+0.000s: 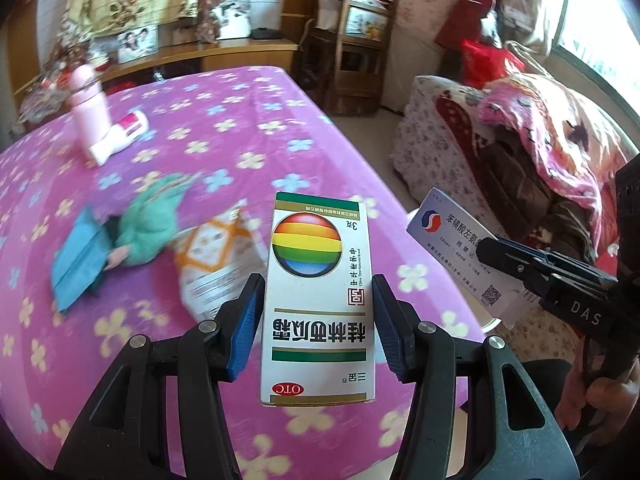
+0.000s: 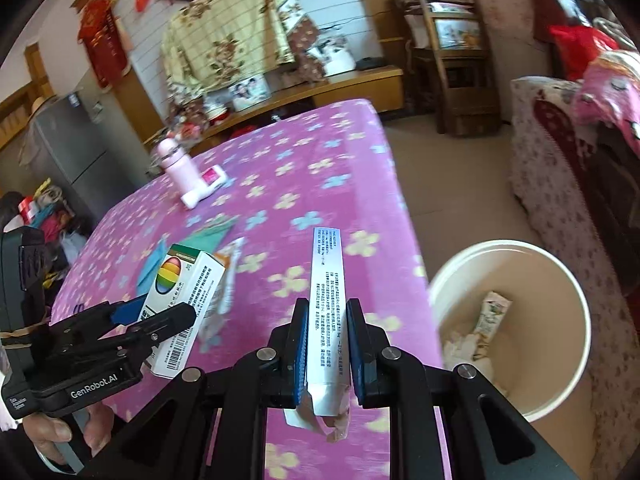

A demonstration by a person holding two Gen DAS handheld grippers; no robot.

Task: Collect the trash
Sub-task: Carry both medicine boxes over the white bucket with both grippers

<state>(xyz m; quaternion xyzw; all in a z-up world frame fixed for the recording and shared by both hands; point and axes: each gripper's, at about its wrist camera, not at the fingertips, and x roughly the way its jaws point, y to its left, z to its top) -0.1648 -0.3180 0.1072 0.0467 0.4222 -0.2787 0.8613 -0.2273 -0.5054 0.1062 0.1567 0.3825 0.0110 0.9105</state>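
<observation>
Left gripper (image 1: 318,316) clamps rainbow carton (image 1: 318,300); right gripper (image 2: 327,344) pinches flat box (image 2: 326,300). Carry both over the bin (image 2: 520,396) before releasing.

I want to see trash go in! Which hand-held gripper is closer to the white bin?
Right. The right hand-held gripper, shut on a flat box, is just beside the bin. The left hand-held gripper, holding a rainbow box, is farther over the table.

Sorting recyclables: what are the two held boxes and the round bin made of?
Rainbow-logo box: printed paperboard, slightly glossy, crisp folded edges. Flattened white box: thin card, its torn end flap bent. Bin: cream, smooth, thin rolled rim; probably plastic, possibly coated paper.
</observation>
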